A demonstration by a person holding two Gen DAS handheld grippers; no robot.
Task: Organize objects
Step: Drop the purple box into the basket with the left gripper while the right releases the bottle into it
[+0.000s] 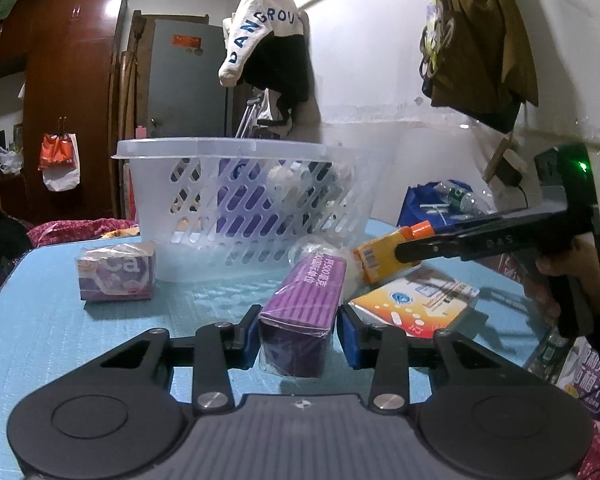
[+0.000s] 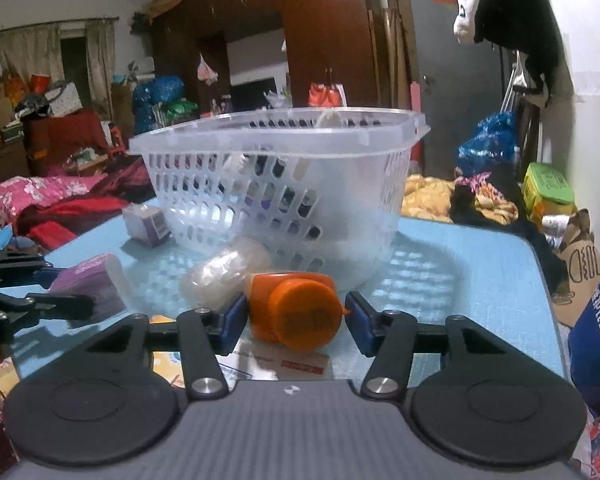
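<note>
Left wrist view: your left gripper [image 1: 296, 334] straddles the long purple cellophane-wrapped box [image 1: 302, 300] lying on the blue table [image 1: 40, 320]; the blue pads [image 1: 249, 330] sit just off its sides, not yet clamped.
Left risk: the slick wrap may let it slide out on lifting.
Right wrist view: your right gripper [image 2: 296, 318] brackets the orange-capped yellow bottle [image 2: 296, 314]; whether it is truly clamped, I cannot tell.
Right risk: a grip on the round cap could roll or twist loose.
Shared risk: the translucent slotted plastic basket [image 2: 284, 184] stands near; a swung arm could shove it.
</note>
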